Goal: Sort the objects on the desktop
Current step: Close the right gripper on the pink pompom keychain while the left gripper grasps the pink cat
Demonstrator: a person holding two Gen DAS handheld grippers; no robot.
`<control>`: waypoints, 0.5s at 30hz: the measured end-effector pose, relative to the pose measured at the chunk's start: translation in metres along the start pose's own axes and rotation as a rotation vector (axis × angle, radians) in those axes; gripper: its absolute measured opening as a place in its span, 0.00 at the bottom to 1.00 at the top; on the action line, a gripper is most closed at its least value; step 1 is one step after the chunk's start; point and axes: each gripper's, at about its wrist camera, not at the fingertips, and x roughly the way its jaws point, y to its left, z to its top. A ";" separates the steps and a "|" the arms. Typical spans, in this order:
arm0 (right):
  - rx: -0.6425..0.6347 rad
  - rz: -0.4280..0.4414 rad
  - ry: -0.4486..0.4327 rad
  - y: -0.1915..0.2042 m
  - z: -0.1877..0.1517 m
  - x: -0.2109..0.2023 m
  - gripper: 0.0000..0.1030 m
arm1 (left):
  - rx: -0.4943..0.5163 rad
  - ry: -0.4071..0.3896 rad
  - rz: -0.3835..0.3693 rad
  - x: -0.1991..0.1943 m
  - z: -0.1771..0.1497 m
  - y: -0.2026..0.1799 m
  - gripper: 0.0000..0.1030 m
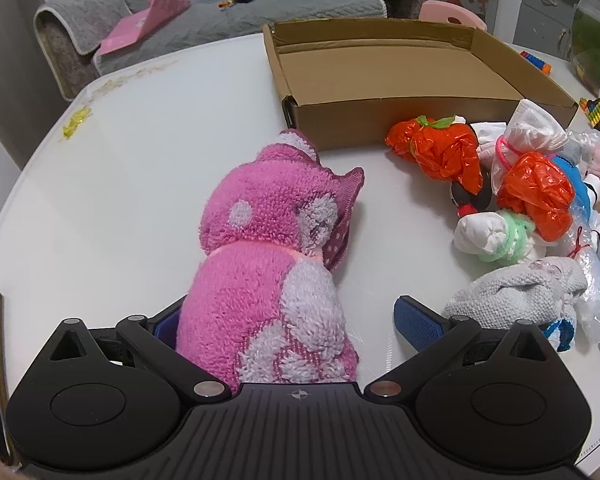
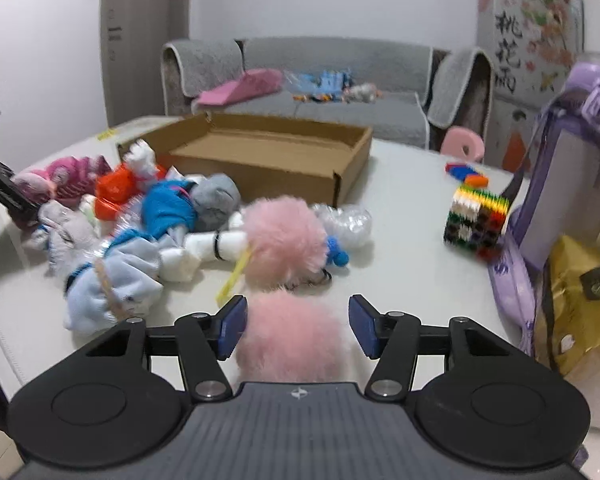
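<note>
While the pink-and-white terry-cloth plush toy [image 1: 272, 264] lies on the white tabletop [image 1: 140, 200], it is flanked by the left gripper [image 1: 288, 320], whose jaws stand wide: the left blue pad is hidden behind the toy's body & the right pad is set clear of it, so no grip is seen. Just ahead, the open shallow brown cardboard box [image 1: 380, 76] is seen empty, its near wall close to the toy's ears. To the right, the way is crowded by a heap of small bundles: orange plastic-wrapped lumps [image 1: 440, 148], a white cloth roll w/ green band [image 1: 496, 236] and a grey knitted piece [image 1: 516, 292].

At the right gripper [image 2: 296, 326] the jaws are partly open around a fluffy pale-pink pompom [image 2: 292, 340]; the left pad is at its fur, the right pad apart. A second pink pompom [image 2: 284, 236] sits just beyond, near a multicoloured block cube [image 2: 476, 220] & a lilac bag [image 2: 572, 168].
</note>
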 end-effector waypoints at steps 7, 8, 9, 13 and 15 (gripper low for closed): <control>-0.003 0.053 0.055 0.000 -0.010 0.005 0.36 | -0.003 0.003 -0.005 0.000 0.000 0.000 1.00; -0.002 0.053 0.048 0.000 -0.010 0.002 0.33 | -0.003 0.004 -0.003 0.000 0.000 0.000 1.00; -0.002 0.051 0.033 0.001 -0.010 -0.003 0.33 | 0.000 0.006 0.000 0.000 0.000 -0.001 1.00; 0.064 0.058 -0.069 -0.010 -0.003 -0.024 0.33 | 0.047 -0.013 0.033 -0.005 0.000 -0.008 0.90; 0.124 0.069 -0.135 -0.021 0.000 -0.036 0.33 | 0.056 -0.024 0.053 -0.010 0.002 -0.010 0.67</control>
